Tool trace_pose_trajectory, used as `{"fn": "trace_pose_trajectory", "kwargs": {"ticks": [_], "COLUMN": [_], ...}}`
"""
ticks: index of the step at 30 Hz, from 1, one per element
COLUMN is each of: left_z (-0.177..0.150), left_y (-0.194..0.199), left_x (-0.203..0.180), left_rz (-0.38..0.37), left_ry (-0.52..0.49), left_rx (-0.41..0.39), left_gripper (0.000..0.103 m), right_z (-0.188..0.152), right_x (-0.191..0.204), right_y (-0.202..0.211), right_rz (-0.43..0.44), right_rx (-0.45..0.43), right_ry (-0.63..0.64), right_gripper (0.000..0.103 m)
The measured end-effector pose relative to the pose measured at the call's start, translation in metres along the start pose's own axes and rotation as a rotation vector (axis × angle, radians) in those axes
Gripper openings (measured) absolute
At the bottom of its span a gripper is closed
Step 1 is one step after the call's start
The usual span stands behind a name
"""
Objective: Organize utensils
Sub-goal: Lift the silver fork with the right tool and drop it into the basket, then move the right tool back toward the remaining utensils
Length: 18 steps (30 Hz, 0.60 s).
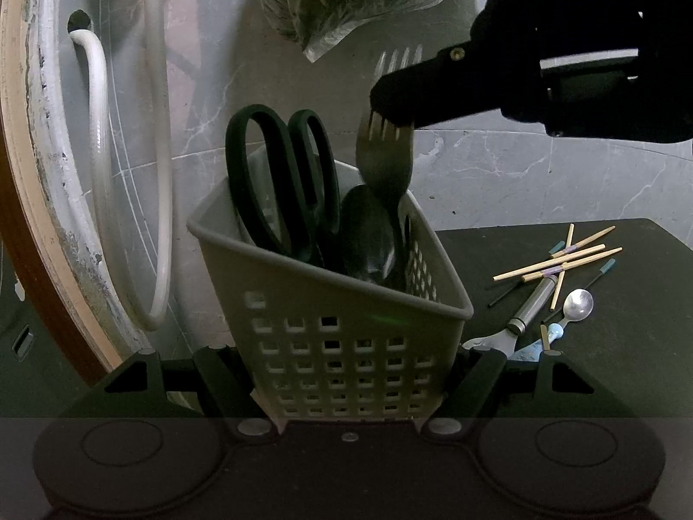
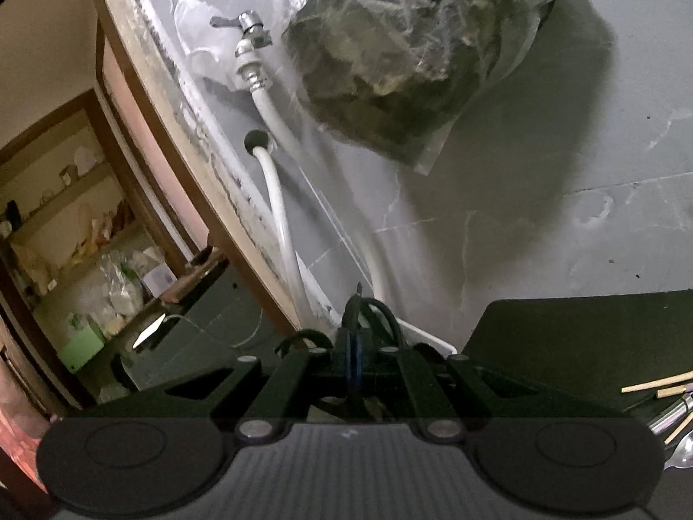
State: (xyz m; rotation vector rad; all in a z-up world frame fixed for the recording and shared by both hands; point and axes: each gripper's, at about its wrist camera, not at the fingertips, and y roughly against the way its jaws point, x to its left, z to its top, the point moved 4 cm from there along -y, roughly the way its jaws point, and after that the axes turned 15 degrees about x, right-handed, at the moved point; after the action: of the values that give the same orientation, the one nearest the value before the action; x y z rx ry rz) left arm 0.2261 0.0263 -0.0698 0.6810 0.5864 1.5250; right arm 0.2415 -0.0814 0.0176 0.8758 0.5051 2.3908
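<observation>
Between the left gripper's (image 1: 346,368) fingers, clamped at 6 o'clock, stands the grey basket (image 1: 329,303) (scissors (image 1: 281,182) and spoon inside). At 1 o'clock the right gripper (image 1: 390,104), shut, pinches a fork (image 1: 383,160) tines-up over it.
</observation>
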Motion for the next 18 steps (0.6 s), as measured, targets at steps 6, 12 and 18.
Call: {"fn": "trace_pose_trajectory", "kwargs": {"ticks": [6, 12, 18], "left_z": [0.0, 0.0, 0.0], "left_y": [0.0, 0.0, 0.001], "left_x": [0.0, 0.0, -0.001], "left_rz": [-0.001, -0.003, -0.005], "left_ry": [0.001, 0.005, 0.001], "left_rx": [0.0, 0.0, 0.0], "left_gripper": [0.077, 0.077, 0.077], "right_z": [-0.004, -0.002, -0.014], "right_x": [-0.001, -0.014, -0.045], "right_y": [0.004, 0.024, 0.058], "right_rz": [-0.017, -0.057, -0.156], "right_rx": [0.018, -0.038, -0.068], "right_ry": [-0.003, -0.023, -0.08], "right_gripper": [0.013, 0.05, 0.09]}}
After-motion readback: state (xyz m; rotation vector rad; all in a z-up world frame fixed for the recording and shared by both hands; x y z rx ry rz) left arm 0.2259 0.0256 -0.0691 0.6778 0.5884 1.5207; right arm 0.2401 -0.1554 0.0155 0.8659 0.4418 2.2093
